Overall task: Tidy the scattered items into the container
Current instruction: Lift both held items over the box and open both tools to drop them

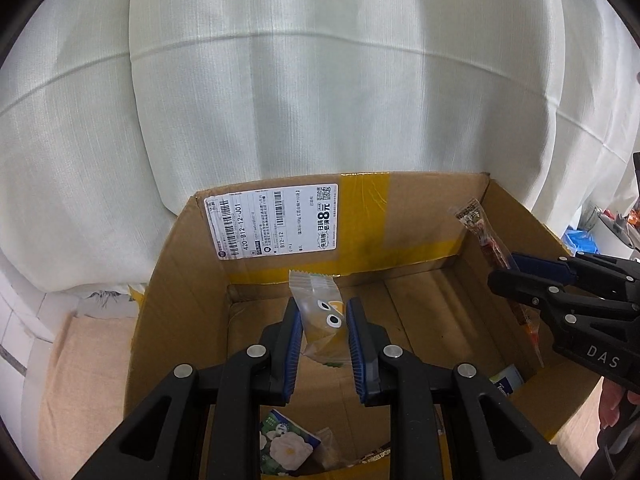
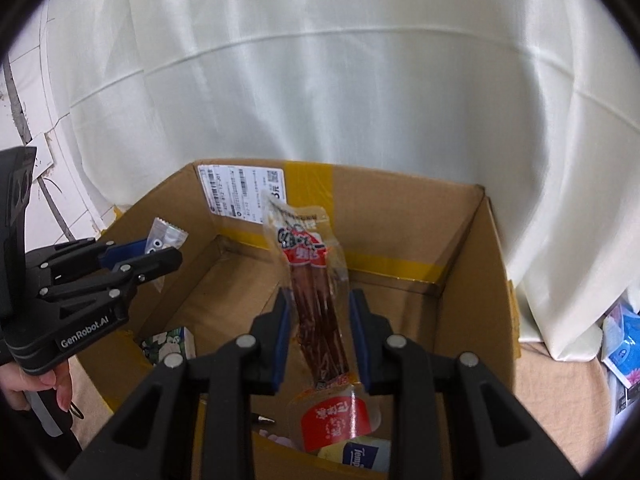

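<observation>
An open cardboard box point(image 1: 192, 280) point(image 2: 468, 312) stands against a white curtain. My left gripper point(image 1: 322, 336) hangs over the box with its jaws spread; a small clear snack packet with cartoon eyes point(image 1: 322, 316) sits between the pads, and contact is unclear. It shows from the side in the right wrist view point(image 2: 160, 240). My right gripper point(image 2: 316, 332) is also over the box with its jaws spread; a long sausage packet point(image 2: 316, 292) hangs tilted between them, apparently loose. The left wrist view shows this packet point(image 1: 480, 232) by the right gripper point(image 1: 516, 276).
Inside the box lie a green floral tissue pack point(image 1: 284, 444) point(image 2: 168, 344), a red-labelled clear packet point(image 2: 336, 424) and a Tempo tissue pack point(image 2: 364, 456) point(image 1: 508, 382). Blue packets point(image 2: 620, 344) lie on the beige surface at right. White curtain behind.
</observation>
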`<control>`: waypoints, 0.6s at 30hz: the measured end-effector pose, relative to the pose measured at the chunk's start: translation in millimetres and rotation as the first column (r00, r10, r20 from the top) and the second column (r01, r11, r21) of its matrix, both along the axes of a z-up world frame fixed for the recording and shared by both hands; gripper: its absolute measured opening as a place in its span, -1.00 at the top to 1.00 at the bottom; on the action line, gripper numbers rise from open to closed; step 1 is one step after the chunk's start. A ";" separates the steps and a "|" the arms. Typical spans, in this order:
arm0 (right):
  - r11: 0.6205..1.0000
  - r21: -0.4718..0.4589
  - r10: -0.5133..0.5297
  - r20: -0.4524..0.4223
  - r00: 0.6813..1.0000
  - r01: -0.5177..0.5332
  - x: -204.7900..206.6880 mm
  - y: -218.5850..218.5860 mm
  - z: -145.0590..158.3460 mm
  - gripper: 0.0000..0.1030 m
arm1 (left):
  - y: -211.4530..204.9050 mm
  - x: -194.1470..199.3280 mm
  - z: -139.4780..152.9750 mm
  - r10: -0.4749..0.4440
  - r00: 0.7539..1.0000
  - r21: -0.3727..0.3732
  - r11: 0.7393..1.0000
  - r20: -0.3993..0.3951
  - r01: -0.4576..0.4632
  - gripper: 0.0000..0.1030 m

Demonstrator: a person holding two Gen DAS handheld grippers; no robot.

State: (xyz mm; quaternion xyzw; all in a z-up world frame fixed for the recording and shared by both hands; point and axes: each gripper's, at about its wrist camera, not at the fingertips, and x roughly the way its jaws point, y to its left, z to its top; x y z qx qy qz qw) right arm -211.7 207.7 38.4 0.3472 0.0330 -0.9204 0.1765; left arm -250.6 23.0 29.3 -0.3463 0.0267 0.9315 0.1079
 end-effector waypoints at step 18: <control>0.996 0.009 -0.085 -0.079 0.993 0.086 25.2 20.4 31.2 -1.00 | -2.5 18.8 28.7 0.021 1.000 0.035 0.999 0.008 -0.022 -1.00</control>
